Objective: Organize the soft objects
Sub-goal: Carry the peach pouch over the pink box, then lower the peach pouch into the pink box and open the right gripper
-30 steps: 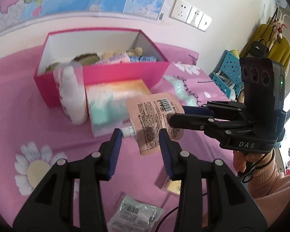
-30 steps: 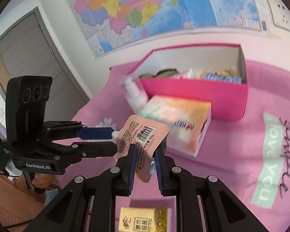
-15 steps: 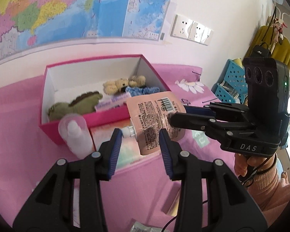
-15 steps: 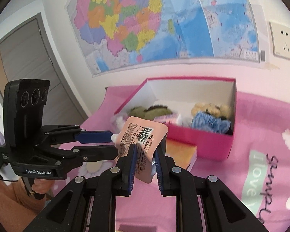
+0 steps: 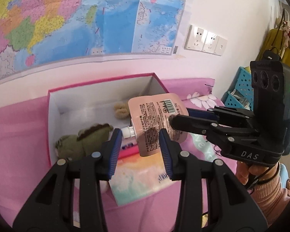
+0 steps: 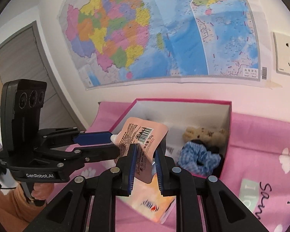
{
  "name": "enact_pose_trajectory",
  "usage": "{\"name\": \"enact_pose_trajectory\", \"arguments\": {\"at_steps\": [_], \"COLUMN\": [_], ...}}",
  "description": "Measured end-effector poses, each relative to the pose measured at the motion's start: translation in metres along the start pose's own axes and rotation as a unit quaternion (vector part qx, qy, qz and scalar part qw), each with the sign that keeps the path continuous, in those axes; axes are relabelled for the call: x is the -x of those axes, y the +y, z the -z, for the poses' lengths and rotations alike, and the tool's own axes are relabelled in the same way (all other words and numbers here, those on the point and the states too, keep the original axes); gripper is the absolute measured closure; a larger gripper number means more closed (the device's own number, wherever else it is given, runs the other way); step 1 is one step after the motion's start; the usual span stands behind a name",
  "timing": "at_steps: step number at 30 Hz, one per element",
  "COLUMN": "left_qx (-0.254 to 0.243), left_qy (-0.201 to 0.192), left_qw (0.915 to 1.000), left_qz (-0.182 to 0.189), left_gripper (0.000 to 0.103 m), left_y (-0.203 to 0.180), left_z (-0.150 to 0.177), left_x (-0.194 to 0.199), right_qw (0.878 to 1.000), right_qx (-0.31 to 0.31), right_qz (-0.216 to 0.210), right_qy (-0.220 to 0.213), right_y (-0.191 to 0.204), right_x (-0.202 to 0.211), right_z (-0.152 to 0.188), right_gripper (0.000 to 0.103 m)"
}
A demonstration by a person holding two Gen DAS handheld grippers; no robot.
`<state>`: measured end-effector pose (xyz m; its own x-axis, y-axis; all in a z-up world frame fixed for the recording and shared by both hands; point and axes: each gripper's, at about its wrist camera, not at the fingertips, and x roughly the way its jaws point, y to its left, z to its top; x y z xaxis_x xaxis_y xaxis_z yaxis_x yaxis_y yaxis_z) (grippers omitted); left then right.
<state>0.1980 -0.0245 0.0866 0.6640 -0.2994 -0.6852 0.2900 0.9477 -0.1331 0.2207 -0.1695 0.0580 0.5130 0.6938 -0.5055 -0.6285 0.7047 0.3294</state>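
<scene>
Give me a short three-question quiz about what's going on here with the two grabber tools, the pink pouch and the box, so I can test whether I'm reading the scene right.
1. True or false: the pink pouch is lying flat on the bedspread.
2. Which tool pinches the pouch: A) the right gripper, B) the left gripper, C) neither?
3. Name one soft thing already inside the pink box.

Key
1. False. It hangs in the air in front of the box.
2. A. Its pads press on the pouch; the left gripper's pads stand apart by the pouch's white cap, touching nothing that I can see.
3. Any of: the green plush toy, the beige teddy bear, the blue scrunchie.
</scene>
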Motion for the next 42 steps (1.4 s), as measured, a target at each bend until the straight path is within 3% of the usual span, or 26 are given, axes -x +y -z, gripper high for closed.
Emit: {"name": "enact_pose_trajectory", "arguments": {"at_steps": [9,23,27,30,37,42], "left_qx": [0.013,0.036,0.039,0.028,0.037,0.019], "left_qy": [0.015,0.069,0.08,0.074,0.058,0.022], "left_qw": [0.9998,0.9966,0.996,0.9965,0.9975,0.9995], "left_qz": [-0.008,-0.026,-0.01,-0.026,-0.019,-0.01], "left_gripper": [0.062,0.062,0.062,0.062,0.062,0.062], "left_y": [0.011,0.034,0.034,0.03,0.034,0.027], "left_z": [-0.022,-0.035,-0.036,-0.035,-0.028,-0.017], "left_x": [-0.023,-0.072,-0.079,-0.079,-0.069,-0.043], "right_qw": [1.0,0.998,0.997,0.997,0.996,0.997], "right_qx": [-0.018,-0.046,-0.056,-0.057,-0.06,-0.062], "right_qz": [0.002,0.009,0.015,0.021,0.03,0.026], "right_qy": [0.003,0.034,0.046,0.049,0.053,0.048], "right_y": [-0.021,-0.049,-0.055,-0.055,-0.056,-0.055], "right_x": [-0.022,-0.064,-0.08,-0.087,-0.089,-0.071], "right_z": [-0.024,-0.031,-0.031,-0.032,-0.028,-0.017], "right_gripper": [0.085,0.084,0.085,0.085,0.082,0.082]}}
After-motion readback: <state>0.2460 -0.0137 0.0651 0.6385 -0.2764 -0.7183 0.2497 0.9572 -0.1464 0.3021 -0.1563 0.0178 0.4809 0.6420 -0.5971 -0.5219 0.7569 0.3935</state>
